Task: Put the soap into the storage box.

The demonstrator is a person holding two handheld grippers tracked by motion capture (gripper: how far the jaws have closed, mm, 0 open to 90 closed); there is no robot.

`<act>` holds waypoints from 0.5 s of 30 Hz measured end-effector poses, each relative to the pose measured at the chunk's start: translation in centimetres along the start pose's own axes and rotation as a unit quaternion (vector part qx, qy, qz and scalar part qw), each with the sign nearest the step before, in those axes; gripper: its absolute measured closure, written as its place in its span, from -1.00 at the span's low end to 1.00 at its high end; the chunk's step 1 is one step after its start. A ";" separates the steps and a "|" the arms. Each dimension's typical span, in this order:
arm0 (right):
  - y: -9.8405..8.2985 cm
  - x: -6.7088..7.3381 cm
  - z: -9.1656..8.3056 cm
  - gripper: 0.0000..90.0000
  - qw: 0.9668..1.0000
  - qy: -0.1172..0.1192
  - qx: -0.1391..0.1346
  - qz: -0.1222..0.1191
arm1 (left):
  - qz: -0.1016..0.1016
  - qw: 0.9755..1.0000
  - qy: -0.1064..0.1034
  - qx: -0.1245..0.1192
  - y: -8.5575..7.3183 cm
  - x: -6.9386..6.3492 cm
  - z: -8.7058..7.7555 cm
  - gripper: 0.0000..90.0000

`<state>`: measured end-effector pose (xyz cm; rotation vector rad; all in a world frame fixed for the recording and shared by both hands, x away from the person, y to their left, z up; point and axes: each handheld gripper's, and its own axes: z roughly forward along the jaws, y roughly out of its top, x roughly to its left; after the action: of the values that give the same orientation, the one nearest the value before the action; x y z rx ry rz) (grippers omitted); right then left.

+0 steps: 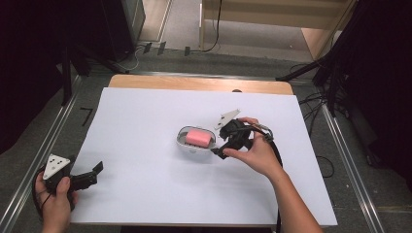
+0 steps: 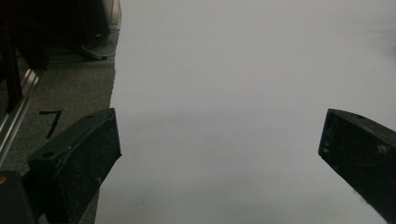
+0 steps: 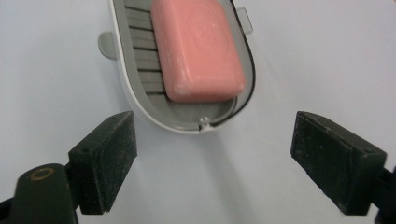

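— Soap (image 1: pixel 198 138)?
— In dish (image 1: pixel 183 142), bench (image 1: pixel 145 116) centre.
— Right tongs (image 3: pixel 212 161)?
— At dish's 3 o'clock, spread wide, gripping nothing.
— Left tongs (image 1: pixel 93 174)?
— At 8 o'clock corner, likewise agape, unladen.

I look down on a table (image 1: pixel 145 111) covered by a white sheet, with a strip of bare wood showing along its far edge. Grey carpet (image 1: pixel 272 65) lies around it. Metal rails (image 1: pixel 347 160) run along the floor past the table's left and right edges. Black curtains (image 1: pixel 29 58) close in both sides. Beyond the far edge I see pale wooden furniture (image 1: pixel 272 19), and black cables (image 1: pixel 316 104) trail across the carpet.
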<state>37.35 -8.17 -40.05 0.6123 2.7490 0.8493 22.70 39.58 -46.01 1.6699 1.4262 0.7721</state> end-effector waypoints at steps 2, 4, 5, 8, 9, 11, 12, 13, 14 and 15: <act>-0.6 -0.1 -0.1 -0.69 1.000 -0.001 -0.001 0.007 | 0.000 1.000 0.000 0.000 0.0 0.0 0.0 -1.00; -1.1 -0.2 -0.2 -0.69 1.000 -0.002 -0.002 0.013 | 0.000 1.000 0.000 0.000 0.0 0.0 0.0 -1.00; -1.4 -0.2 -0.3 -0.69 1.000 -0.002 -0.003 0.017 | 0.000 1.000 0.000 0.000 0.0 0.0 0.0 -1.00; -2.1 -0.2 -0.4 -0.69 1.000 -0.010 0.000 0.023 | 0.000 1.000 0.001 0.000 0.0 0.0 0.0 -1.00; -2.5 -0.3 -0.4 -0.69 1.000 -0.011 -0.001 0.027 | 0.000 1.000 0.001 0.000 0.0 0.0 0.0 -1.00; -3.1 -0.4 -0.6 -0.69 0.999 -0.014 -0.001 0.035 | 0.000 1.000 0.001 0.000 0.0 0.0 0.0 -1.00; -3.3 -0.4 -0.6 -0.69 0.999 -0.014 -0.002 0.037 | 0.000 1.000 0.001 0.000 0.0 0.0 0.0 -1.00; -3.6 -0.4 -0.7 -0.69 0.999 -0.016 -0.002 0.041 | 0.000 1.000 0.001 0.000 0.0 0.0 0.0 -1.00; -4.0 -0.4 -0.8 -0.69 0.999 -0.020 -0.002 0.043 | 0.000 1.000 0.001 0.000 0.0 0.0 0.0 -1.00; -4.4 -0.5 -0.9 -0.69 0.999 -0.020 -0.003 0.049 | 0.000 1.000 0.001 0.000 0.0 0.0 0.0 -1.00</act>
<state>36.07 -12.10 -41.80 0.7592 2.6975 0.8568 22.70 39.57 -46.01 1.6702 1.4277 0.7748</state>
